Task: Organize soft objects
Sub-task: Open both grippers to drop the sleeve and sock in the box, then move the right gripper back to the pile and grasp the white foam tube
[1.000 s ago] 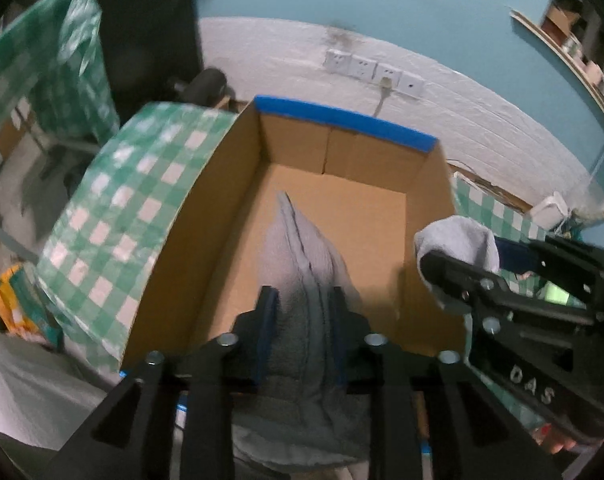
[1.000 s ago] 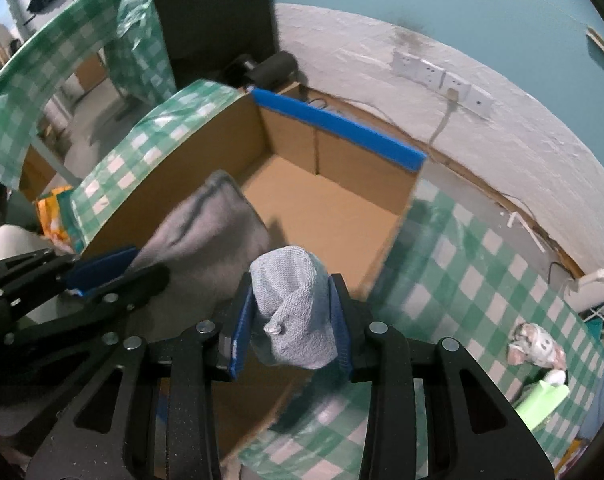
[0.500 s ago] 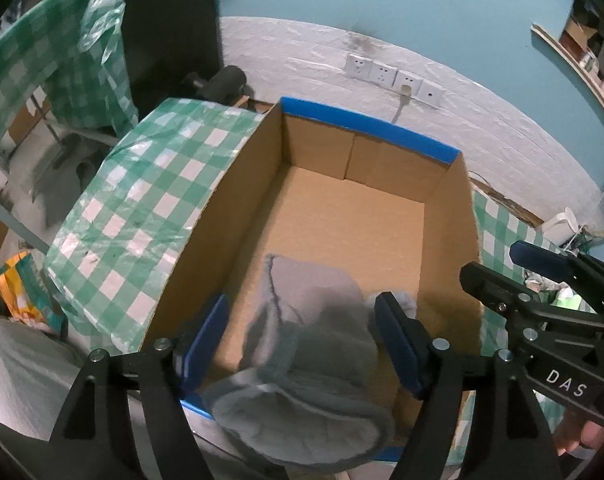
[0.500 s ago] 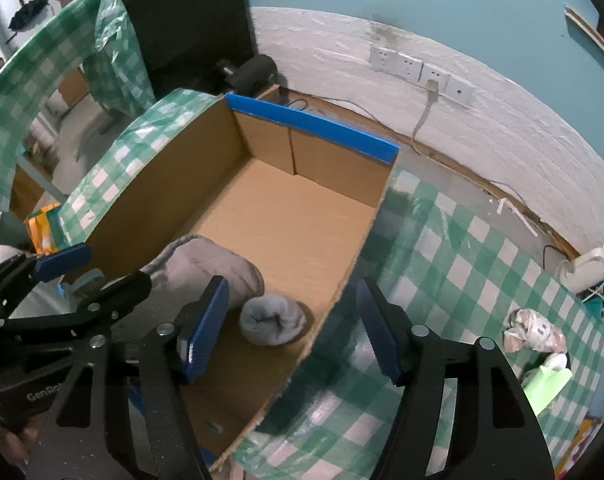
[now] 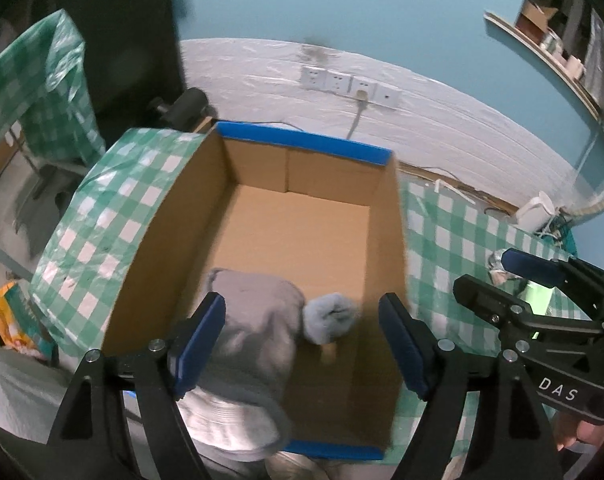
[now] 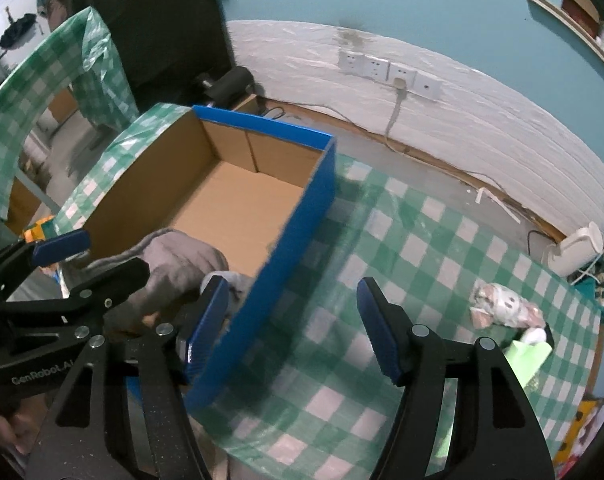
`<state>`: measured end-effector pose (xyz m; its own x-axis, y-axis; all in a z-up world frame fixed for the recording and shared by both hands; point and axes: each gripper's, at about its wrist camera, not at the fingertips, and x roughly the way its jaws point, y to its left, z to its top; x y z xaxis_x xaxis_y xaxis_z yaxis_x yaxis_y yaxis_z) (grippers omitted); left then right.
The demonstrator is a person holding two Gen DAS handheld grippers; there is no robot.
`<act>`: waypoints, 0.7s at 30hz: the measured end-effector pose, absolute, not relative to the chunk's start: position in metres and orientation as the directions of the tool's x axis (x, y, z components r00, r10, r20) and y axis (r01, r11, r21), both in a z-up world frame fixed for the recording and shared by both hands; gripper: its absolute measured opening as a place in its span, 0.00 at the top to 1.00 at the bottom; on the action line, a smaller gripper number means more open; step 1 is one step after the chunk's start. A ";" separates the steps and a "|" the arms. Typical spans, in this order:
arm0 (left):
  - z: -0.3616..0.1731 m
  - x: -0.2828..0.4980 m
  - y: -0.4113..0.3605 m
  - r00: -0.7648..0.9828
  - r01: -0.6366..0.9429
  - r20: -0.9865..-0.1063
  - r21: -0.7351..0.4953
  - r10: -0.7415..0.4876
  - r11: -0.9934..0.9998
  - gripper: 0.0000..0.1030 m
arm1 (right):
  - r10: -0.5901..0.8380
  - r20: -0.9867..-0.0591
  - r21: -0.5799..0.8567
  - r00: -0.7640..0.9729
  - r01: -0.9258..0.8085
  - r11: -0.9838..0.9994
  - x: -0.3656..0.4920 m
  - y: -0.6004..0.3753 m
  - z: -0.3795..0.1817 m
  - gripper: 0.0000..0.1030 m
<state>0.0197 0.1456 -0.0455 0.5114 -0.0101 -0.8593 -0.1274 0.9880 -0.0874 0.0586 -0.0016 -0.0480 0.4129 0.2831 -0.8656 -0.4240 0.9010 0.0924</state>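
An open cardboard box (image 5: pixel 385 216) with blue-taped rims stands on the green checked tablecloth. A grey knitted garment (image 5: pixel 258 320) lies in its near left corner and droops over the near rim. A small rolled light-blue sock (image 5: pixel 329 322) rests beside it on the box floor. My left gripper (image 5: pixel 302 308) hovers above both, its jaws opening, its pads touching neither. My right gripper (image 6: pixel 292 286) is open and empty, straddling the box's blue right wall (image 6: pixel 298 240). The garment (image 6: pixel 174 256) shows behind the left gripper (image 6: pixel 90 260) in the right wrist view.
Right of the box the checked cloth (image 6: pixel 421 248) carries a crumpled wrapper (image 6: pixel 501 308), a light-green packet (image 6: pixel 529 354) and a white device (image 6: pixel 577 248) by the wall. Wall sockets (image 5: pixel 349 86) with a plugged cable sit behind the box. An orange packet (image 5: pixel 10 320) lies lower left.
Both grippers opened and let go: the grey garment and the rolled sock dropped into the box. Both pulled back, the right one shifting right over the box wall.
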 end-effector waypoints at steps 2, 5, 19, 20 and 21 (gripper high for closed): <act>-0.044 0.020 0.135 0.516 -0.105 -0.857 -0.082 -0.016 0.991 0.22 | 0.283 -0.862 0.096 0.421 -0.414 0.905 0.057 -0.012 -0.046 0.34; -0.043 0.021 0.121 0.517 -0.079 -0.856 -0.066 -0.016 0.995 0.22 | 0.276 -0.858 0.096 0.433 -0.392 0.915 0.054 -0.028 -0.044 0.34; -0.042 0.021 0.053 0.508 0.046 -0.861 -0.011 -0.033 0.999 0.22 | 0.240 -0.849 0.102 0.471 -0.300 0.949 0.037 -0.101 -0.042 0.34; -0.042 0.020 0.049 0.508 0.054 -0.861 -0.009 -0.035 0.998 0.22 | 0.239 -0.849 0.103 0.472 -0.296 0.949 0.036 -0.106 -0.043 0.34; -0.042 0.020 0.044 0.507 0.063 -0.861 -0.007 -0.037 0.998 0.22 | 0.236 -0.849 0.103 0.473 -0.290 0.951 0.034 -0.111 -0.044 0.34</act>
<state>0.0204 0.0438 -0.0420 0.5070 -0.0374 -0.8611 0.0625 0.9980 -0.0065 0.0344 -0.1111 -0.0435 0.4734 0.2362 -0.8486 -0.2901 0.9514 0.1030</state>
